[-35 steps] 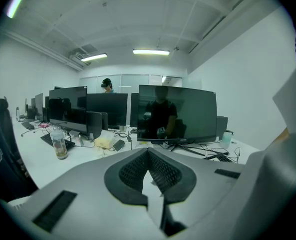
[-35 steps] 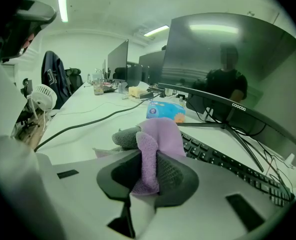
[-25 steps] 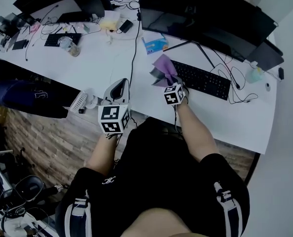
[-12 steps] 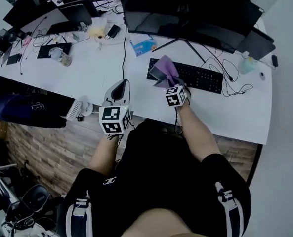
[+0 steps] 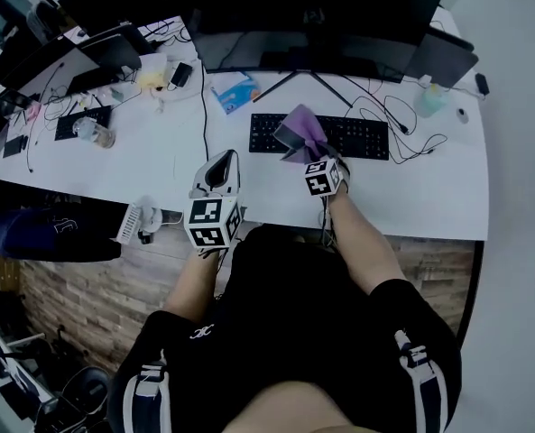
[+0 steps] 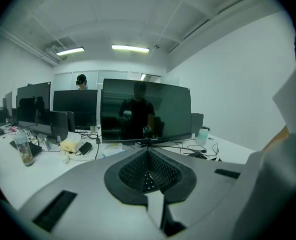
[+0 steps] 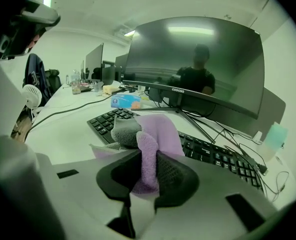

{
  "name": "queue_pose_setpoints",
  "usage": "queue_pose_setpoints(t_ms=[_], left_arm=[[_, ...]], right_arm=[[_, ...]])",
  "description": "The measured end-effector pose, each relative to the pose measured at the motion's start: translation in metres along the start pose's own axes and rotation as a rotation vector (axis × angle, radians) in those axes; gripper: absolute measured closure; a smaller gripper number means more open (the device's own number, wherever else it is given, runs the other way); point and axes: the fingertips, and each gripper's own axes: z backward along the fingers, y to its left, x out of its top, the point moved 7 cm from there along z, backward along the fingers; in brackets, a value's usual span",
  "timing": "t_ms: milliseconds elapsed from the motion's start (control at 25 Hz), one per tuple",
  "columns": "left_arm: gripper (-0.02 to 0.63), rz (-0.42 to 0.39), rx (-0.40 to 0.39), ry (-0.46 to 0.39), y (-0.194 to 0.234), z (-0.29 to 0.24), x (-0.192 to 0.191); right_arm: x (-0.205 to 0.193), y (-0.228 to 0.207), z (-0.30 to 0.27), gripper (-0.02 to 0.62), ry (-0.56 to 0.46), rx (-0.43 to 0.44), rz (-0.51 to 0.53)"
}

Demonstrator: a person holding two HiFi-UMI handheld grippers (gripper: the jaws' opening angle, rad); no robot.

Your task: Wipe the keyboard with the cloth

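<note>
A black keyboard (image 5: 339,137) (image 7: 212,156) lies on the white desk (image 5: 411,197) below a large monitor (image 5: 303,25). My right gripper (image 5: 309,150) (image 7: 148,171) is shut on a purple and grey cloth (image 5: 299,130) (image 7: 150,134), which bunches up over the keyboard's left part. In the head view my left gripper (image 5: 218,171) is held above the desk's front edge, left of the keyboard. Its jaws (image 6: 148,170) are shut with nothing between them.
A blue packet (image 5: 233,91) (image 7: 124,101) lies behind the keyboard's left end. Cables (image 5: 411,138) trail off its right end toward a pale bottle (image 5: 428,99) (image 7: 271,136). A small white fan (image 5: 143,216) sits at the desk edge left of my left gripper. More monitors and clutter fill the left desk.
The head view has shifted, so the desk now sits more square in view. My right gripper still holds the cloth over the keyboard's left end; the left gripper has hardly moved.
</note>
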Motion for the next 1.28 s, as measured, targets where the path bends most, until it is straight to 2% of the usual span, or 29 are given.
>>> queue_pose_setpoints(t_ms=[520,1280], left_arm=[[0.594,-0.018,-0.064,0.003,-0.018,-0.016,0.004],[0.594,-0.038,-0.114,0.007,-0.035,-0.028,0.004]], right_arm=[[-0.025,-0.05,0.021,0.502,0.014,-0.093,-0.064],[-0.06,-0.108,0.05,0.502,0.038,-0.216,-0.149]])
